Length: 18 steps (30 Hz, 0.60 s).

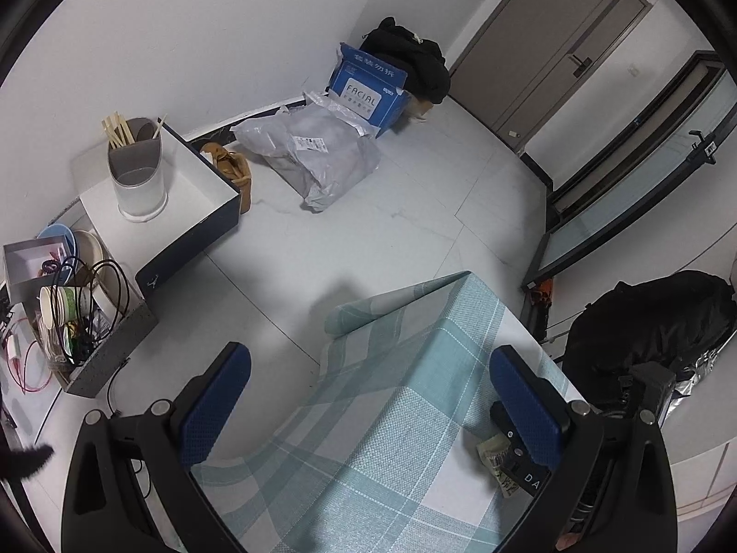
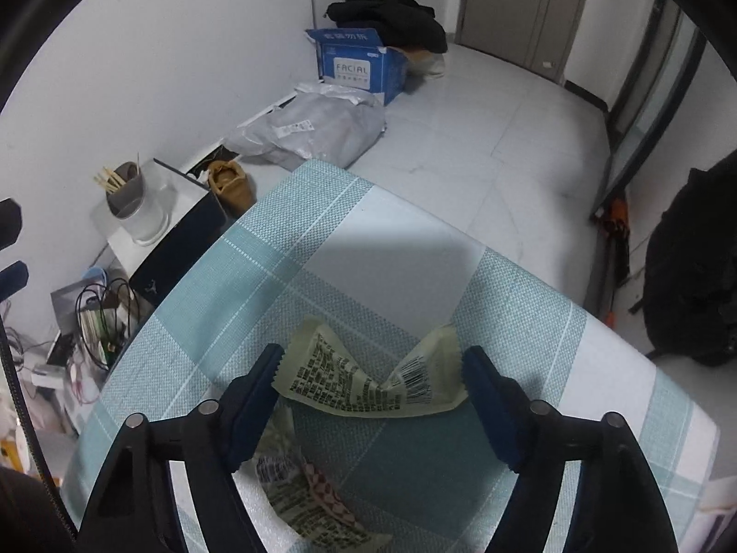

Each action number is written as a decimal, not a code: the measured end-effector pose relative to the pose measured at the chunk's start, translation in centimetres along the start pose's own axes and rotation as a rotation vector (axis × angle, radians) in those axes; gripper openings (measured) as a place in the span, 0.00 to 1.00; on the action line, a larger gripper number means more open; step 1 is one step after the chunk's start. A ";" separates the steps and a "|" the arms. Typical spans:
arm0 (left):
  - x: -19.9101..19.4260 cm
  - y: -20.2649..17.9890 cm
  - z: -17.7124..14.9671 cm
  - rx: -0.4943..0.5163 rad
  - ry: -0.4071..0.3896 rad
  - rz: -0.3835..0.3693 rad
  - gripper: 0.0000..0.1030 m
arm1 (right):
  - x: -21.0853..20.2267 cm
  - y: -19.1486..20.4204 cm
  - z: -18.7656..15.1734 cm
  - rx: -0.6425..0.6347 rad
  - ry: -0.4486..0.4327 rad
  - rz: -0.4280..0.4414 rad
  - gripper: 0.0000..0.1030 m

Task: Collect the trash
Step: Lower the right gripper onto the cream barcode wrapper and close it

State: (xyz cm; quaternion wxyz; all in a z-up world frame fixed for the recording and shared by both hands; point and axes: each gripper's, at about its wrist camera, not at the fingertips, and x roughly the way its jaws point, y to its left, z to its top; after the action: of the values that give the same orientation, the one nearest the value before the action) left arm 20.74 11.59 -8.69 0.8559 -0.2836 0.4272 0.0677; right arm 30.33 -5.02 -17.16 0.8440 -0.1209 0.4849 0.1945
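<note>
A crumpled pale green wrapper [image 2: 373, 380] with black print and a barcode lies on the teal checked tablecloth [image 2: 299, 276]. My right gripper [image 2: 371, 368] is open, one finger on each side of this wrapper, just above the cloth. A second printed wrapper [image 2: 304, 502] lies nearer, under the left finger. My left gripper [image 1: 368, 368] is open and empty over the table's far corner. In the left wrist view the pale green wrapper [image 1: 495, 454] shows beside the right gripper's body [image 1: 520, 461].
On the floor stand a dark box with a white cup holding chopsticks [image 1: 136, 170], a grey bin of cups and cables [image 1: 83, 318], a grey plastic bag [image 1: 313, 156] and a blue carton [image 1: 368, 87]. A black backpack [image 1: 645, 322] sits at the right.
</note>
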 end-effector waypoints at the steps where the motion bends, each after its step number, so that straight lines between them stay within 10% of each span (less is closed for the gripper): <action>1: 0.0 0.0 0.0 0.001 0.000 -0.001 0.99 | -0.1 0.0 0.0 -0.005 -0.004 -0.005 0.72; 18: 0.1 -0.2 -0.1 0.006 -0.003 0.002 0.99 | -0.8 -0.3 -1.1 -0.010 0.018 -0.007 0.29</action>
State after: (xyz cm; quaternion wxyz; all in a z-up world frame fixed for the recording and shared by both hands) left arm 20.84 11.37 -8.69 0.8573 -0.2805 0.4264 0.0674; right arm 29.22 -5.93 -17.00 0.8398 -0.1284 0.4909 0.1928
